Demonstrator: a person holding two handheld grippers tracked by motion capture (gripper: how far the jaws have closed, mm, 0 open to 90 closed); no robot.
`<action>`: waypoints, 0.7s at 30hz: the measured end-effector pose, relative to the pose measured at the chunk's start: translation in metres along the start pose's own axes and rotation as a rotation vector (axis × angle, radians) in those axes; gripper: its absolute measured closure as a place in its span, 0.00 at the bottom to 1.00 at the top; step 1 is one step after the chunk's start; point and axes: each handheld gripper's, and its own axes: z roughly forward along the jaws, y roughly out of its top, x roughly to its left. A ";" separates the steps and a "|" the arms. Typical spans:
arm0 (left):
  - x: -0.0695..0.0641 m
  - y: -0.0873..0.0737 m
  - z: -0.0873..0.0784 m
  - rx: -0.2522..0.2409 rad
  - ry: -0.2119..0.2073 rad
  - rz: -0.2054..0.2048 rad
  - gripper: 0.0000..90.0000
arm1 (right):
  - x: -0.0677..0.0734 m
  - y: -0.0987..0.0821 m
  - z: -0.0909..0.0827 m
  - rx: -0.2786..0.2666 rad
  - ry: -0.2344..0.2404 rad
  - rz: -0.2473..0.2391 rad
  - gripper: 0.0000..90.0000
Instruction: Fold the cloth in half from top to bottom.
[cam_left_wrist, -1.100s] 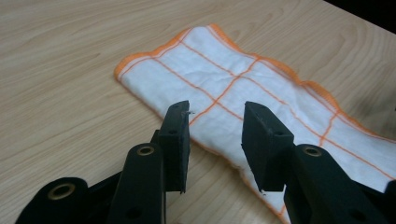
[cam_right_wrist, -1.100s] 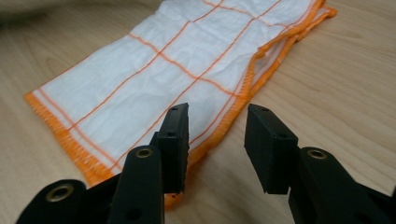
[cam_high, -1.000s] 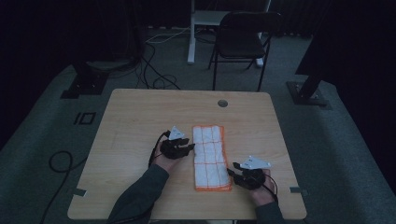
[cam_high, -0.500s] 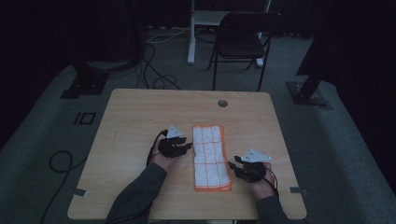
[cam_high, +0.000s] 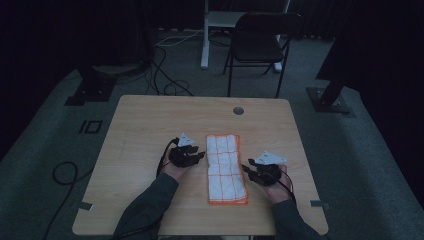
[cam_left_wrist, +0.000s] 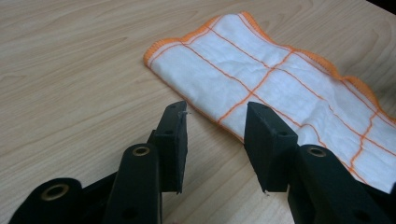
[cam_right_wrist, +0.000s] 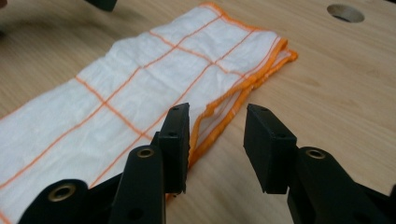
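Observation:
A folded white cloth with orange grid lines and orange edging lies lengthwise on the wooden table. My left gripper sits just left of the cloth's upper half, open, jaws pointing at its long edge. In the left gripper view the cloth lies just beyond the left gripper, nothing between the jaws. My right gripper sits at the cloth's right edge, open. In the right gripper view the cloth's layered orange border lies under the right gripper.
A round cable hole is in the table's far right part, the same hole showing in the right gripper view. A black chair and cables stand on the floor beyond the table.
My right gripper has moved up and left, from near the cloth's lower corner to beside its right edge. The left gripper has barely shifted.

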 end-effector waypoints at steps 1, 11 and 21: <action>0.000 0.001 0.001 0.000 0.001 0.001 0.67 | 0.000 0.001 0.001 0.000 0.000 -0.002 0.68; 0.000 0.013 0.010 0.012 -0.012 0.008 0.68 | -0.005 0.013 0.014 -0.014 0.010 0.003 0.72; -0.001 0.020 0.021 0.013 0.001 0.006 0.68 | -0.018 0.030 0.034 -0.034 -0.001 0.014 0.84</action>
